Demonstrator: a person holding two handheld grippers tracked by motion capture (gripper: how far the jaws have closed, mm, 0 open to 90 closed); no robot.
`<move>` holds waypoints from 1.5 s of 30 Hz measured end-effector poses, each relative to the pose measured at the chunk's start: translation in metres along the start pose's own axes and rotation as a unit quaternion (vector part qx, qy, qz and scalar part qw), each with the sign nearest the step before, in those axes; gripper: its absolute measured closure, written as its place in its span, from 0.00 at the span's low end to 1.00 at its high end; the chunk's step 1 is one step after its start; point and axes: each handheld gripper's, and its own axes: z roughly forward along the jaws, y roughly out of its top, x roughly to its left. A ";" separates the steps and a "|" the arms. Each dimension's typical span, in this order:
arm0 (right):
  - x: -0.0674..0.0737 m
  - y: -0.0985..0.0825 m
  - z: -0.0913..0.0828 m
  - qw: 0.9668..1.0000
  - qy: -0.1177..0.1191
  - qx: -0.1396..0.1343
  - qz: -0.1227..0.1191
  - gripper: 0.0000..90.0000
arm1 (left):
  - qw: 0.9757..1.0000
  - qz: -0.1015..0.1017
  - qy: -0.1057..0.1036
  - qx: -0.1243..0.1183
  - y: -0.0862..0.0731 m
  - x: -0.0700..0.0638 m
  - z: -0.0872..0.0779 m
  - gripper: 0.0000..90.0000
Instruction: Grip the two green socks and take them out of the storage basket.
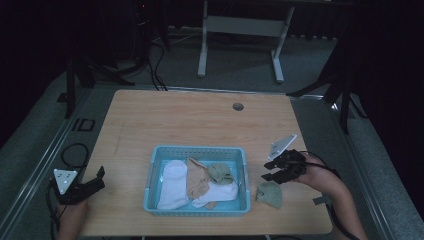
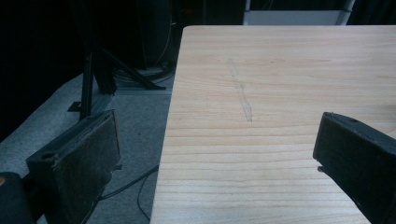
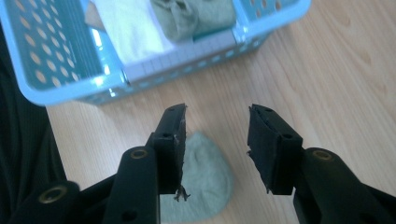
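**Right gripper open above green sock, left gripper idle at table edge**

High view: light wooden table [image 1: 200,115] with a light-blue perforated plastic basket [image 1: 151,170] near the front middle. In the basket lie a white sock [image 1: 172,185], a tan sock [image 1: 196,181] and a bunched olive-green sock [image 1: 220,172]; a second white piece [image 1: 220,192] lies under the green one. A flat grey-green sock [image 1: 270,194] lies on the bare wood just beside the basket's right wall, not touching it as far as I can tell.

Right gripper [image 1: 272,170]: over the table, right of the basket and just above-left of the grey-green sock in this view. Jaws apart, nothing between them.

Right gripper view adds detail: the right gripper [image 3: 217,140] has its jaws at a medium gap, empty, foam pads frayed. The grey-green sock [image 3: 205,182] lies on the wood below, mostly under the left jaw; touching or apart, cannot tell from here. The basket [image 3: 60,91] corner is ahead, with the olive-green sock [image 3: 194,16] and white sock [image 3: 133,30] inside by the near wall.

Left gripper [image 1: 92,182]: at the table's front-left edge, well apart from the basket. High view shows the jaws apart.

Left gripper view confirms: the left gripper [image 2: 217,154] has its jaws wide and empty, one over the grey floor [image 2: 135,130], the other over the wood. Faint pencil-like mark [image 2: 243,93] on the tabletop ahead, also faint in the high view.
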 end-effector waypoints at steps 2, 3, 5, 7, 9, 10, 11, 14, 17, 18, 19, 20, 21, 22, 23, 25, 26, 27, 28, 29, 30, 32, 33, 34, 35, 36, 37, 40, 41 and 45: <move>0.001 0.006 -0.001 1.000 -0.001 -0.004 -0.005 0.62 | 1.000 0.000 0.000 0.000 0.000 0.000 0.000 0.00; 0.002 0.009 -0.001 1.000 0.000 -0.007 -0.007 0.62 | 1.000 0.000 0.000 0.000 0.000 0.000 0.000 0.00; 0.002 0.014 0.000 1.000 0.001 -0.008 -0.012 0.62 | 1.000 0.000 0.000 0.000 0.000 0.000 0.000 0.00; 0.004 0.020 0.000 1.000 0.003 -0.010 -0.019 0.64 | 1.000 -0.001 -0.001 0.000 0.000 0.000 0.000 0.00; 0.006 0.028 0.000 0.999 0.000 -0.014 -0.031 0.64 | 1.000 -0.001 -0.001 0.000 0.000 0.000 0.000 0.00; 0.006 0.030 0.000 0.999 0.002 -0.015 -0.034 0.64 | 1.000 -0.001 -0.002 0.000 0.000 0.000 0.000 0.00; 0.007 0.033 0.000 0.999 0.003 -0.017 -0.039 0.64 | 1.000 -0.001 -0.001 0.001 0.000 0.000 0.000 0.00; 0.010 0.043 0.001 0.999 0.005 -0.023 -0.049 0.64 | 1.000 -0.001 -0.001 0.000 0.000 0.000 0.000 0.00; 0.013 0.051 0.004 0.998 0.009 -0.021 -0.060 0.64 | 1.000 -0.001 -0.002 0.000 0.000 0.000 0.000 0.00; 0.014 0.054 0.006 0.998 0.009 -0.019 -0.063 0.64 | 1.000 -0.002 -0.002 0.000 0.000 0.001 0.000 0.00; 0.015 0.057 0.008 0.998 0.013 -0.018 -0.066 0.64 | 1.000 -0.002 -0.002 0.000 0.000 0.001 0.000 0.00; 0.015 0.058 0.009 0.997 0.014 -0.016 -0.069 0.64 | 1.000 -0.001 -0.002 0.000 0.000 0.001 0.000 0.00; 0.016 0.060 0.011 0.997 0.015 -0.014 -0.071 0.64 | 1.000 -0.001 -0.004 0.000 0.000 0.001 0.000 0.00; 0.017 0.062 0.013 0.997 0.017 -0.011 -0.073 0.64 | 1.000 -0.002 -0.005 -0.001 0.000 0.001 0.000 0.00; 0.018 0.063 0.015 0.997 0.018 -0.012 -0.076 0.64 | 1.000 -0.002 -0.004 -0.001 0.000 0.001 0.000 0.00; 0.020 0.067 0.020 0.997 0.021 -0.007 -0.079 0.64 | 1.000 -0.002 -0.004 -0.001 0.000 0.001 0.000 0.00; 0.022 0.068 0.022 0.996 0.022 -0.006 -0.081 0.64 | 1.000 -0.001 -0.004 0.000 0.000 0.001 0.000 0.00; 0.023 0.070 0.026 0.996 0.024 -0.006 -0.083 0.64 | 1.000 -0.001 -0.003 0.000 0.000 0.000 0.000 0.00; 0.025 0.072 0.029 0.996 0.027 -0.004 -0.086 0.64 | 1.000 -0.001 -0.004 0.000 0.000 0.000 0.000 0.00; 0.027 0.074 0.031 0.996 0.029 -0.002 -0.089 0.64 | 1.000 -0.001 -0.004 0.000 0.000 0.001 0.000 0.00; 0.028 0.076 0.034 0.995 0.032 -0.004 -0.092 0.64 | 1.000 -0.001 -0.004 0.000 0.000 0.001 0.000 0.00; 0.030 0.079 0.038 0.995 0.036 -0.005 -0.096 0.64 | 1.000 -0.002 -0.004 0.000 0.000 0.001 0.000 0.00; 0.031 0.081 0.041 0.995 0.036 -0.004 -0.097 0.64 | 1.000 -0.003 -0.004 0.000 0.000 0.001 0.000 0.00; 0.032 0.083 0.043 0.994 0.037 -0.003 -0.098 0.64 | 1.000 -0.003 -0.005 -0.001 0.000 0.001 0.000 0.00; 0.033 0.085 0.045 0.994 0.038 -0.002 -0.101 0.64 | 1.000 -0.002 -0.005 -0.001 0.000 0.001 0.000 0.00; 0.034 0.086 0.047 0.994 0.040 0.000 -0.103 0.64 | 1.000 -0.003 -0.005 -0.001 0.000 0.001 0.000 0.00; 0.035 0.088 0.050 0.993 0.042 0.001 -0.107 0.64 | 1.000 -0.003 -0.005 -0.001 0.000 0.001 0.000 0.00; 0.037 0.090 0.055 0.993 0.047 0.006 -0.111 0.64 | 1.000 -0.004 -0.005 -0.002 0.000 0.001 0.000 0.00; 0.040 0.092 0.059 0.992 0.050 0.011 -0.115 0.64 | 1.000 -0.004 -0.006 -0.001 0.000 0.001 0.000 0.00; 0.043 0.096 0.068 0.991 0.053 0.014 -0.119 0.63 | 1.000 -0.002 -0.006 -0.001 0.000 0.001 0.000 0.00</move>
